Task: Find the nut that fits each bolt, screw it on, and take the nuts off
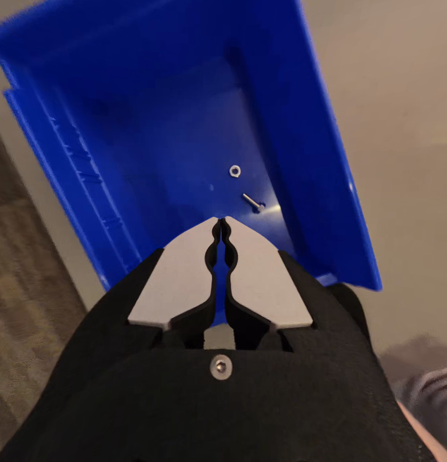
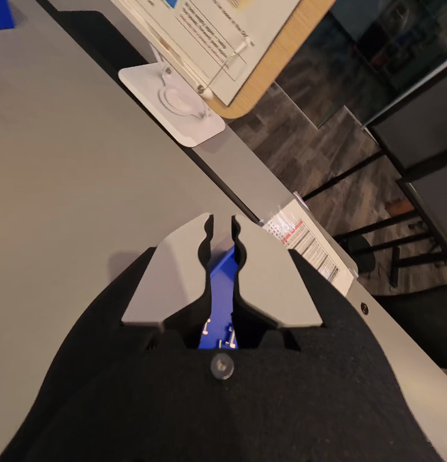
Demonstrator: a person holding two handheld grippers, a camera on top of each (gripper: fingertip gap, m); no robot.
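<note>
In the left wrist view a blue bin (image 1: 142,125) lies on the grey table. On its floor are a small silver nut (image 1: 234,171) and a small silver bolt (image 1: 252,202), apart from each other. My left gripper (image 1: 221,220) hovers over the bin's near part with its tips pressed together; nothing shows between them. In the right wrist view my right gripper (image 2: 222,217) is open with nothing between its fingers. It hangs above a second blue bin (image 2: 222,287), seen through the gap, holding several small bolts (image 2: 230,337).
The grey table (image 2: 92,162) runs to an edge on the right, with floor and stool legs beyond. A white stand base (image 2: 172,107) carries a tilted board. A white labelled box (image 2: 315,245) lies near the table edge. A person's sleeve (image 1: 422,412) shows at lower right. About 11 cm separates my left fingertips from the small silver nut (image 1: 234,171).
</note>
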